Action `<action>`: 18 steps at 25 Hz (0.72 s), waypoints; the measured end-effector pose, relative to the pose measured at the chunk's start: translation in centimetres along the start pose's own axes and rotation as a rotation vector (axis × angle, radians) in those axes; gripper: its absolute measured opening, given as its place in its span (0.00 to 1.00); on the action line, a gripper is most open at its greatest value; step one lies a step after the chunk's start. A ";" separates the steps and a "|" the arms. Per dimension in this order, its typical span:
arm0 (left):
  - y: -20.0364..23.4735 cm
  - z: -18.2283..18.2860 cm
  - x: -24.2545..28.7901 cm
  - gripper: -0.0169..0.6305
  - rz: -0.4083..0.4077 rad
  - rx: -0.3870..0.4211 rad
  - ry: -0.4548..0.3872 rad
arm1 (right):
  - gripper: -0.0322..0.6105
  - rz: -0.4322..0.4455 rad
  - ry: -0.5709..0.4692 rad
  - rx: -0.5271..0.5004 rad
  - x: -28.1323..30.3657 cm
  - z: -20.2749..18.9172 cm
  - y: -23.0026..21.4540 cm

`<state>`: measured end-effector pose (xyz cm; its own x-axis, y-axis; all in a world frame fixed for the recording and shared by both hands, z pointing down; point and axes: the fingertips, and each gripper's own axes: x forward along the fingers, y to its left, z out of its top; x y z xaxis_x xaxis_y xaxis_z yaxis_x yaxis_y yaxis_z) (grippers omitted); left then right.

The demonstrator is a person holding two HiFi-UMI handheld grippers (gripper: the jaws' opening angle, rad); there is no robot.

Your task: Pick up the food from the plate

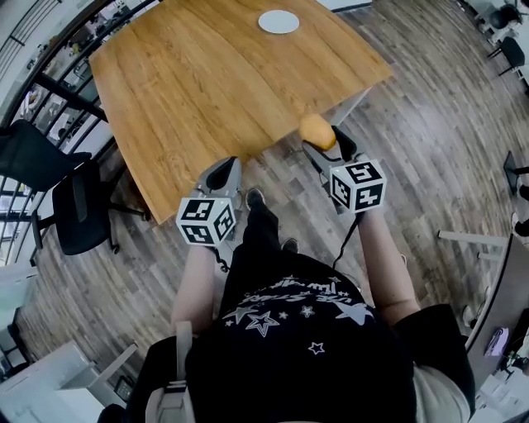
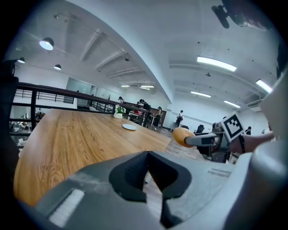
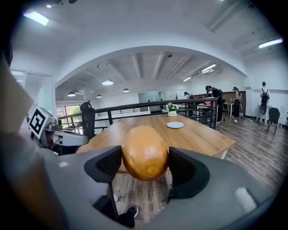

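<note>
My right gripper (image 1: 325, 139) is shut on a round golden-brown piece of food (image 1: 316, 130), held in the air just off the near corner of the wooden table (image 1: 207, 91). In the right gripper view the food (image 3: 145, 152) fills the gap between the two dark pads (image 3: 104, 166). A bare white plate (image 1: 278, 21) lies at the table's far edge, well away from both grippers. My left gripper (image 1: 225, 169) hovers off the table's near edge, left of the right one. Its jaws (image 2: 148, 152) are closed together with nothing in them. From the left gripper view, the food (image 2: 182, 137) shows to the right.
Black office chairs (image 1: 78, 206) stand left of the table beside a dark railing (image 1: 58, 91). A small potted plant (image 3: 172, 108) sits beyond the plate (image 3: 175, 125). Several people stand far off by other tables (image 3: 216, 101). Wooden floor surrounds the table.
</note>
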<state>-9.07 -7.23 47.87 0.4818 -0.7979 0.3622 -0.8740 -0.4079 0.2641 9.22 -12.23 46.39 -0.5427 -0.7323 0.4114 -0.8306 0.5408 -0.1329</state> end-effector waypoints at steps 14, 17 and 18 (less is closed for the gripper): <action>-3.4 -2.8 -5.9 0.03 0.004 0.003 -0.038 | 0.56 -0.004 0.019 -0.033 -5.4 -2.9 3.2; -3.8 -3.0 -6.9 0.03 0.012 -0.002 -0.050 | 0.56 0.007 0.021 -0.050 -6.0 -2.9 3.9; -3.9 -3.1 -7.2 0.03 0.015 -0.003 -0.054 | 0.56 0.012 0.022 -0.055 -6.1 -2.9 4.2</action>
<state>-8.94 1.45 46.98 0.4642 -0.8267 0.3178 -0.8810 -0.3941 0.2618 9.44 -4.32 45.91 -0.5494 -0.7167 0.4295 -0.8155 0.5720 -0.0887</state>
